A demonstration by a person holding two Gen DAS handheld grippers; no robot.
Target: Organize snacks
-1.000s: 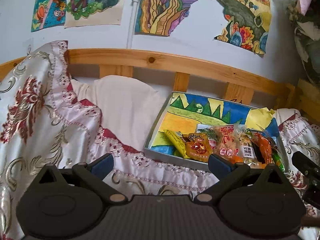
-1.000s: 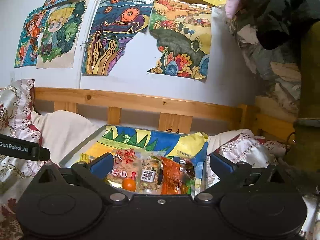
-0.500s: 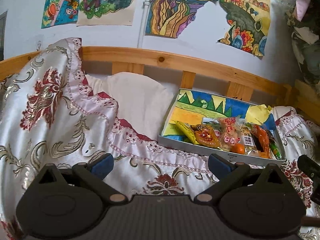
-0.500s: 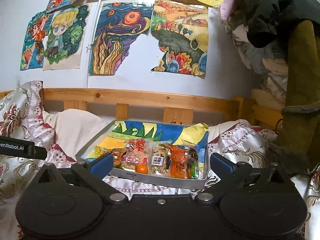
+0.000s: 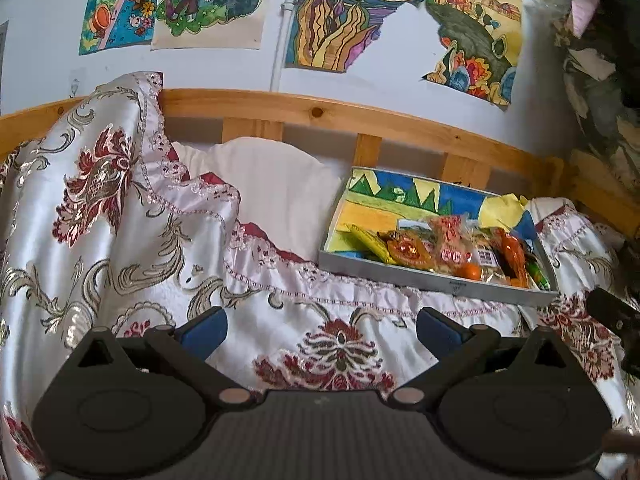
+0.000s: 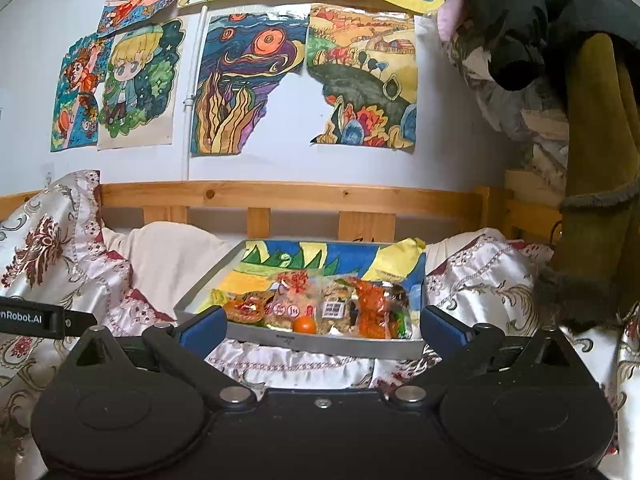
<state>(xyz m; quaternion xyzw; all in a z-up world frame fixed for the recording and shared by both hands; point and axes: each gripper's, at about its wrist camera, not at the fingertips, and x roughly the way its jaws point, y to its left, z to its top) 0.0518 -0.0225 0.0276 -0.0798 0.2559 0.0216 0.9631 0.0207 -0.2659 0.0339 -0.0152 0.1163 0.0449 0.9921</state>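
Only rightward: olive curtain [image 6: 600,128] beside tray [image 6: 320,342].

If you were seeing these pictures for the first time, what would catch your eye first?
The bright drawings taped to the wall above the wooden rail. Then the grey tray on the floral bedspread, snack packets crowded along its near edge. Both hand-held grippers, left and right, are open and empty.

Snacks [image 6: 320,308] in tray [image 6: 332,342] — seemingly on bedspread [image 6: 288,364].

Snack packets [image 6: 320,308] overlap in tray [image 6: 320,342]; labels too small to read. Pics on wall [image 6: 280,80] cut off at top edge.
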